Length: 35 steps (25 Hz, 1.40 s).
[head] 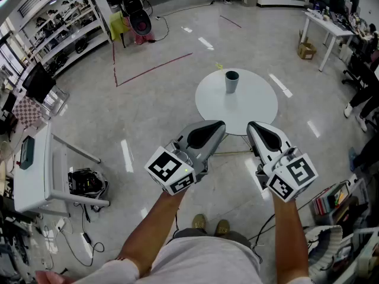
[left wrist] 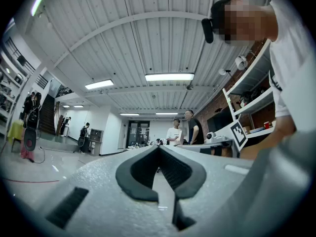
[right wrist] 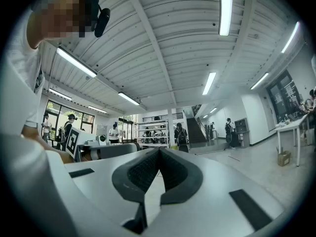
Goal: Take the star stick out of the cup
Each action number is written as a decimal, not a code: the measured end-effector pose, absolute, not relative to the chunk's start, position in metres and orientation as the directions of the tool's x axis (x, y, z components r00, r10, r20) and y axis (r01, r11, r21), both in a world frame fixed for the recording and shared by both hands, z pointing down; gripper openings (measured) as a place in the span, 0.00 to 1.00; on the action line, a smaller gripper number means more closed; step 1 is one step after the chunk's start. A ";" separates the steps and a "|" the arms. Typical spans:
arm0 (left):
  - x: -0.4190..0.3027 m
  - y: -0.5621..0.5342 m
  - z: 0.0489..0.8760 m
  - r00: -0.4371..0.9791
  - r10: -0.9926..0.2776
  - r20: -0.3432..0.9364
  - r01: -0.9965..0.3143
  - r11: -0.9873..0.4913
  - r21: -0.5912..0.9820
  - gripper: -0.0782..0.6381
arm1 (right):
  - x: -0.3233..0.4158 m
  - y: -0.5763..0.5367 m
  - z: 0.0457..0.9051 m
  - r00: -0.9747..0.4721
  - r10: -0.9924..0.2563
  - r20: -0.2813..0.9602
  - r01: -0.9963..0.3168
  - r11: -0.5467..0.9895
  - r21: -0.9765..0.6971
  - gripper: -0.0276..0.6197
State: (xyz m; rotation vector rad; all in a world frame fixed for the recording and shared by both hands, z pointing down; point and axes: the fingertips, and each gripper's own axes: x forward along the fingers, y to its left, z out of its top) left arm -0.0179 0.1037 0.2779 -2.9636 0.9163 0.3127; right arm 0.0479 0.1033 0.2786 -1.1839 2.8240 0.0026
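Observation:
A grey cup [head: 231, 81] stands upright on a small round white table [head: 254, 108] ahead of me. From the head view I cannot make out a star stick in it. My left gripper [head: 220, 125] and right gripper [head: 252, 126] are held side by side near my body, short of the table's near edge and pointing towards it. In the left gripper view the left gripper [left wrist: 159, 147] has its pads closed tip to tip with nothing between them. The right gripper [right wrist: 159, 150] looks the same in its own view. Both gripper views tilt up at the ceiling, so the cup and table are hidden there.
A white cart [head: 35, 170] and a black bag [head: 86, 183] on the floor stand at my left, with shelving [head: 56, 28] behind them. At the far right are a white desk [head: 324, 26] and a cardboard box [head: 306, 50]. Several people [left wrist: 180, 131] stand in the distance.

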 end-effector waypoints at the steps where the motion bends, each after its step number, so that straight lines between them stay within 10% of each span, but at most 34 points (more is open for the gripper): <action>1: -0.019 0.103 0.278 0.808 -0.556 -0.197 -0.560 -0.827 0.035 0.13 | 0.047 0.103 0.278 -0.699 -0.712 -0.074 -0.712 0.702 -0.029 0.06; 35: -0.083 0.067 0.278 0.844 -0.488 -0.222 -0.498 -0.867 0.011 0.13 | -0.006 0.081 0.271 -0.637 -0.767 -0.075 -0.770 0.638 0.009 0.06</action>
